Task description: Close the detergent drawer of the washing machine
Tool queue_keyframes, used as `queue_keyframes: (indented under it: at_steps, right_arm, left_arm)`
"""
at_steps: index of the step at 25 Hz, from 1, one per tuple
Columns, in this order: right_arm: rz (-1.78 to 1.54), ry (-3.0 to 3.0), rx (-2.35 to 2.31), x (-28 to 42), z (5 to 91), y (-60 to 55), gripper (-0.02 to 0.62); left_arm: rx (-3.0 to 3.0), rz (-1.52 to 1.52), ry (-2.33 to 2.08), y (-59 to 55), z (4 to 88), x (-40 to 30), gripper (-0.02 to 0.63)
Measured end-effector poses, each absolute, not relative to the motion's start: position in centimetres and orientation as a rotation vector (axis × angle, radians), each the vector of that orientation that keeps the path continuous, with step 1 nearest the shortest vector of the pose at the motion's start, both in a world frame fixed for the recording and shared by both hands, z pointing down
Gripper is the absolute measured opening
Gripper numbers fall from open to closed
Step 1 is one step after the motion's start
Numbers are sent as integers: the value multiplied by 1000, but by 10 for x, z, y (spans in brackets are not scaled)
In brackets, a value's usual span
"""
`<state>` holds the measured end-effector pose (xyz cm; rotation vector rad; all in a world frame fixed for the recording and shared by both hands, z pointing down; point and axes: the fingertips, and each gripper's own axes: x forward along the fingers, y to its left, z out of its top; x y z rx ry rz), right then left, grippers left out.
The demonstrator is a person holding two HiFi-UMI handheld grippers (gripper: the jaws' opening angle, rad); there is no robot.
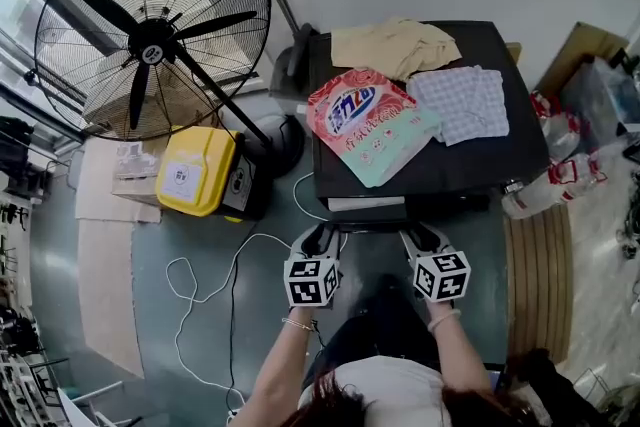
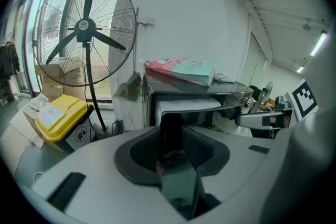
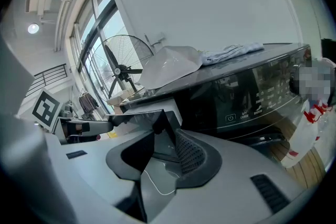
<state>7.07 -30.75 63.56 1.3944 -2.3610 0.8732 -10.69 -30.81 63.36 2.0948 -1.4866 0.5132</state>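
Note:
The black washing machine [image 1: 470, 165] stands in front of me, with its white detergent drawer [image 1: 366, 204] pulled out of the front at the left. The drawer also shows in the left gripper view [image 2: 188, 104], just beyond my jaws, and in the right gripper view [image 3: 153, 108]. My left gripper [image 1: 320, 237] hovers just before the drawer's left end. My right gripper [image 1: 426, 237] is level with it, in front of the control panel [image 3: 247, 97]. Both stand open with nothing between their fingers. A pink and green detergent bag [image 1: 368, 123] and cloths [image 1: 460, 102] lie on the lid.
A large pedestal fan [image 1: 150, 30] and a yellow bin [image 1: 197, 170] stand left of the machine. A white cable [image 1: 215, 275] trails over the floor near my left side. Plastic bottles [image 1: 545, 183] and a wooden slat board [image 1: 538, 275] are at the right.

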Motion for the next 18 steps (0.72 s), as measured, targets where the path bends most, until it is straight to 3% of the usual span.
queue_keyframes:
  at_steps: [18]
  right_arm:
    - [887, -2365, 1434, 68, 634, -332, 152]
  left_arm:
    - [2068, 507, -1500, -333, 634, -110, 137]
